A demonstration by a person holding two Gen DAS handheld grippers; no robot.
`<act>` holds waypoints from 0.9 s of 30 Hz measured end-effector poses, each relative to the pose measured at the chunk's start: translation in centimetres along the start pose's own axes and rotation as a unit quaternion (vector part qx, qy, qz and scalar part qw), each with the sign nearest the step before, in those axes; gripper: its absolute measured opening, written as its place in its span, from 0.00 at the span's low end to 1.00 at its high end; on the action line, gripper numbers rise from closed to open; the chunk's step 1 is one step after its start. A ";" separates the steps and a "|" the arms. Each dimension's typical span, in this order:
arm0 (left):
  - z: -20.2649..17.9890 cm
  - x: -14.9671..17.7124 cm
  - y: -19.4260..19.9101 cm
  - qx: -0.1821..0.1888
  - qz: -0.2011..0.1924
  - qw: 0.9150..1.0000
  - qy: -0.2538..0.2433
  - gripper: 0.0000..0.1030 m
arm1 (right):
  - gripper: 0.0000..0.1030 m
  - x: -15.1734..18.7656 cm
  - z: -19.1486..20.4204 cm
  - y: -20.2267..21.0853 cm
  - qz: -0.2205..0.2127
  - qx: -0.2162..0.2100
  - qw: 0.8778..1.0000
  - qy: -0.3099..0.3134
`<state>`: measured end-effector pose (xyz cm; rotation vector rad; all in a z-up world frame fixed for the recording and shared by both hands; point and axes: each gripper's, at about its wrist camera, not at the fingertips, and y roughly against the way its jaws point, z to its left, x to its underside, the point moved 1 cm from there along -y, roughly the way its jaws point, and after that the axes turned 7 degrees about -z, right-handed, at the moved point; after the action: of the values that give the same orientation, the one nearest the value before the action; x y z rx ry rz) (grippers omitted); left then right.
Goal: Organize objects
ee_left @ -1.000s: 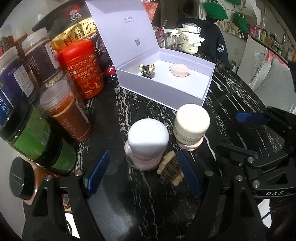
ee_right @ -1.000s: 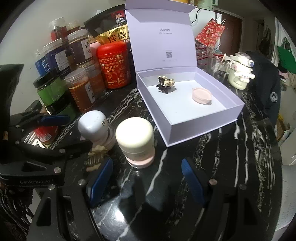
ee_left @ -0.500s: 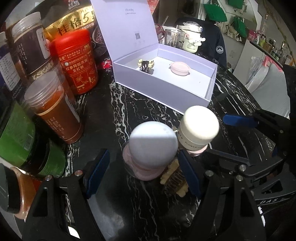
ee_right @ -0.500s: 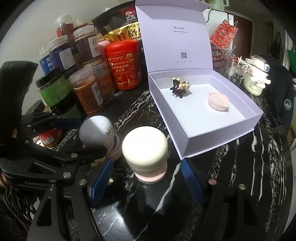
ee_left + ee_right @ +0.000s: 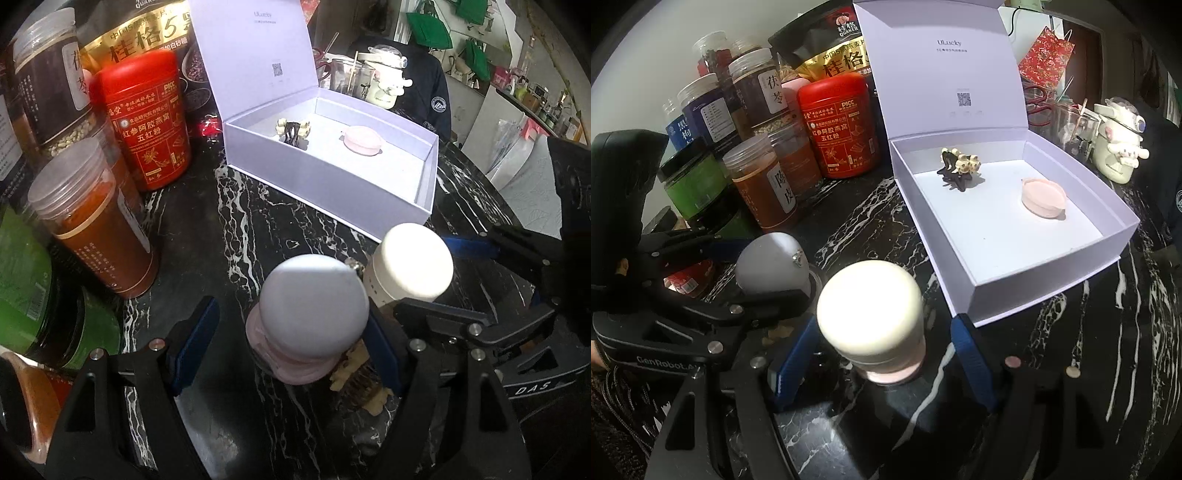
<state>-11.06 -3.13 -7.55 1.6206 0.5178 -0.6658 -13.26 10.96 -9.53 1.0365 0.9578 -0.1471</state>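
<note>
Both grippers are straddling jars unheld: the left gripper, half-open, around the grey-capped jar, and the right gripper, jaws closing, around the cream-capped jar, so gripping and lifting each into the open box appears to be coming next.

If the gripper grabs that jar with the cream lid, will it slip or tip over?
The cream-lidded jar looks smooth and glossy, so it may slip a little. Its rounded lid is wider than the pink base, so a push up high might tip it. The right gripper is closing around it, low on its sides, which probably helps.

"ULucky" stands inside the box lid, "QUAKER" on the bag, "PICC" on the red tin.
</note>
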 end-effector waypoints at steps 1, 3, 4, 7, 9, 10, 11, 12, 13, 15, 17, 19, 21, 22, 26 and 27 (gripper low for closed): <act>0.0 0.0 -0.1 0.002 0.000 1.000 0.001 0.71 | 0.66 0.0 0.0 -0.1 0.000 -0.002 1.000 0.002; 0.0 -0.1 -0.2 0.008 0.000 1.000 0.002 0.67 | 0.64 -0.1 0.1 -0.2 0.000 -0.005 1.000 0.006; 0.0 0.0 -0.1 0.011 -0.001 1.000 0.002 0.63 | 0.61 -0.1 0.3 -0.3 -0.001 -0.009 1.000 0.010; -0.3 -0.1 0.1 0.020 -0.002 1.000 -0.005 0.55 | 0.56 -0.2 0.5 -0.4 -0.004 -0.011 1.000 0.018; -0.6 -0.1 0.3 0.012 -0.005 1.000 -0.017 0.52 | 0.56 -0.2 0.6 -0.5 -0.006 -0.008 1.000 0.022; -0.7 -0.2 0.4 0.013 -0.007 1.000 -0.019 0.49 | 0.56 -0.2 0.6 -0.5 -0.006 -0.008 1.000 0.025; -0.6 -0.2 0.6 0.015 -0.008 1.000 -0.017 0.48 | 0.56 -0.2 0.6 -0.5 -0.006 -0.007 1.000 0.026; -0.6 -0.2 0.6 0.018 -0.007 1.000 -0.015 0.48 | 0.55 -0.2 0.6 -0.5 -0.007 -0.007 1.000 0.027; -0.6 -0.2 0.6 0.020 -0.007 1.000 -0.014 0.48 | 0.55 -0.2 0.7 -0.4 -0.008 -0.005 1.000 0.028; -0.6 -0.1 0.7 0.021 -0.007 1.000 -0.015 0.48 | 0.55 -0.2 0.7 -0.3 -0.009 -0.004 1.000 0.029; -0.6 0.0 0.8 0.022 -0.008 1.000 -0.016 0.48 | 0.55 -0.2 0.6 -0.2 -0.010 -0.003 1.000 0.027; -0.7 0.0 1.0 0.024 -0.011 1.000 -0.016 0.48 | 0.54 -0.1 0.6 0.1 -0.011 -0.004 1.000 0.026; -0.9 -0.1 1.3 0.024 -0.015 0.999 -0.019 0.48 | 0.54 -0.1 0.6 0.3 -0.013 -0.003 1.000 0.026; -1.0 -0.2 1.4 0.022 -0.017 0.999 -0.021 0.48 | 0.54 0.0 0.6 0.5 -0.014 -0.002 1.000 0.027; -1.4 -0.2 1.9 0.022 -0.019 0.999 -0.025 0.48 | 0.54 0.2 0.7 1.4 -0.018 0.002 0.999 0.027; -1.5 -0.2 2.0 0.023 -0.019 0.999 -0.026 0.48 | 0.54 0.3 0.8 1.6 -0.019 0.003 0.999 0.028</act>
<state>-9.63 -1.96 -5.81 1.6349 0.4994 -0.7504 -11.79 11.33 -8.52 1.0334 1.0284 -0.1530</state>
